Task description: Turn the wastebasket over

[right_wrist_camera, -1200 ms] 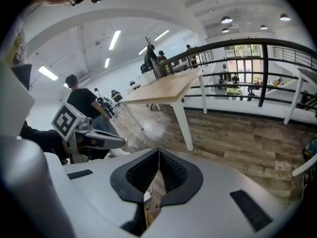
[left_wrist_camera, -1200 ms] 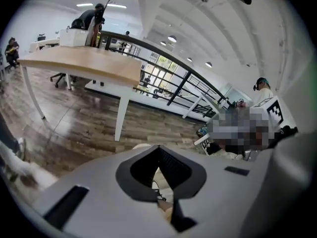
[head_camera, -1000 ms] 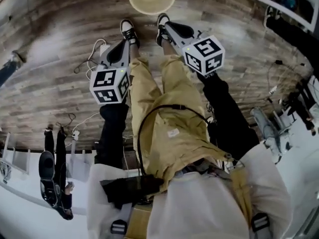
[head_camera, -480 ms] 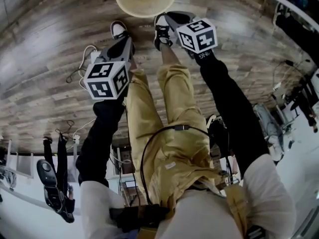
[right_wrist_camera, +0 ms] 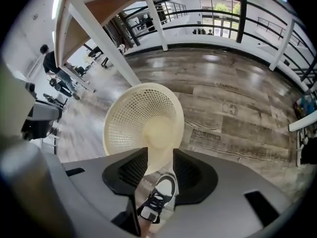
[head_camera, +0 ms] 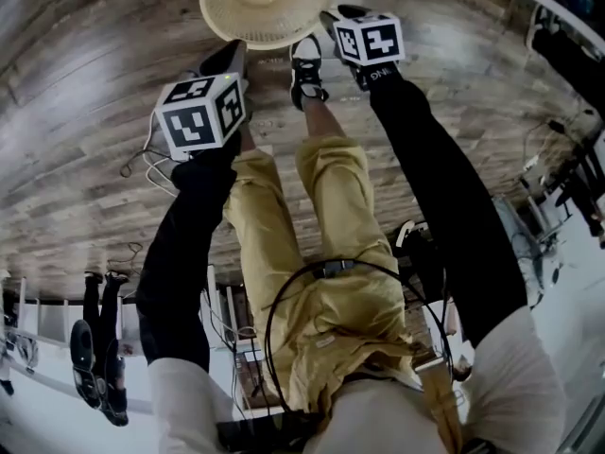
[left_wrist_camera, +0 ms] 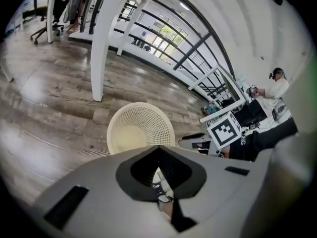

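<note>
A: What is sitting out there?
B: One wastebasket [head_camera: 265, 6], mouth up, on the floor [head_camera: 85, 130]. Two tools are hovering: left hand-held gripper [left_wrist_camera: 158, 150] clenched empty, right hand-held gripper [right_wrist_camera: 159, 155] just opening, nothing between.

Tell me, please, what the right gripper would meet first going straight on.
Probably the wastebasket, at its near rim; depth is unclear. The right gripper, whose jaws have just been opening, grips nothing.
</note>
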Motion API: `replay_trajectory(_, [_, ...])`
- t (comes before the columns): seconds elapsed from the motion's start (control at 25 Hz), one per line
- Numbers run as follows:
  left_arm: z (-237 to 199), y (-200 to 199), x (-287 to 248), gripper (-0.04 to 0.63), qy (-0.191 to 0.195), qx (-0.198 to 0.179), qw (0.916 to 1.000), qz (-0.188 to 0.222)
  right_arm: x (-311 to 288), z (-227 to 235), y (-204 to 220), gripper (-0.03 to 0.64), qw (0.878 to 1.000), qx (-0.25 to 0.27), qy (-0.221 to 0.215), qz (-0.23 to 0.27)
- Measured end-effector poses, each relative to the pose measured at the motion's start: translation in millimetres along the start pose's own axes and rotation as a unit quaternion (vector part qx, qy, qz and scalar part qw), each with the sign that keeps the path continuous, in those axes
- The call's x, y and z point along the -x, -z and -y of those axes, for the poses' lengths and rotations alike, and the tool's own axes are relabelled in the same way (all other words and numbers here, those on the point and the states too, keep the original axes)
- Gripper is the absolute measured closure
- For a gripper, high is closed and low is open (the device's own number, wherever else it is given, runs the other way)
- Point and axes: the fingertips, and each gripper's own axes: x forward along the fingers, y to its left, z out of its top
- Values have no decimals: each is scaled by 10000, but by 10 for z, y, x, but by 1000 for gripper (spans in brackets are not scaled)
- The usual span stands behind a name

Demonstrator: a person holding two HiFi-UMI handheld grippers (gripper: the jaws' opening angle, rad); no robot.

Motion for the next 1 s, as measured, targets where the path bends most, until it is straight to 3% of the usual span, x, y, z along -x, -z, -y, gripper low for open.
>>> replay_trajectory(0.28, [19, 100, -230, 595, 107, 135, 9998, -85, -417, 269, -25, 452, 9969, -757, -153, -124])
replay_trajectory(0.36, [-18, 181, -208, 595, 51, 115, 9997, -192, -400, 270, -35, 580, 9956, -904, -190, -177])
replay_trajectory(0.4, [-40, 212, -185, 595, 13, 98, 9997, -237, -365, 241, -75, 595, 9952, -933, -259, -137])
replay_trajectory(0.56, [-79, 190, -91, 595, -65, 12, 9996, -267, -164, 68, -436, 595, 9943, -856, -557, 297])
replay_trajectory(0.68, [-68, 145, -31, 595, -86, -36, 9997, -240, -84, -10, -654, 595, 9947, -723, -544, 487])
replay_trajectory(0.8, [-72, 93, -12, 595, -81, -36, 9999, -144, -136, 74, -733, 561, 9963, -548, -146, 639])
replay_trajectory(0.88, [-93, 75, -40, 595, -78, -29, 9999, -71, -248, 166, -672, 450, 9960, -636, 72, 618])
replay_trajectory(1.0, [-148, 113, -115, 595, -77, 62, 9999, -20, -469, 215, -470, 446, 9969, -710, 158, 298])
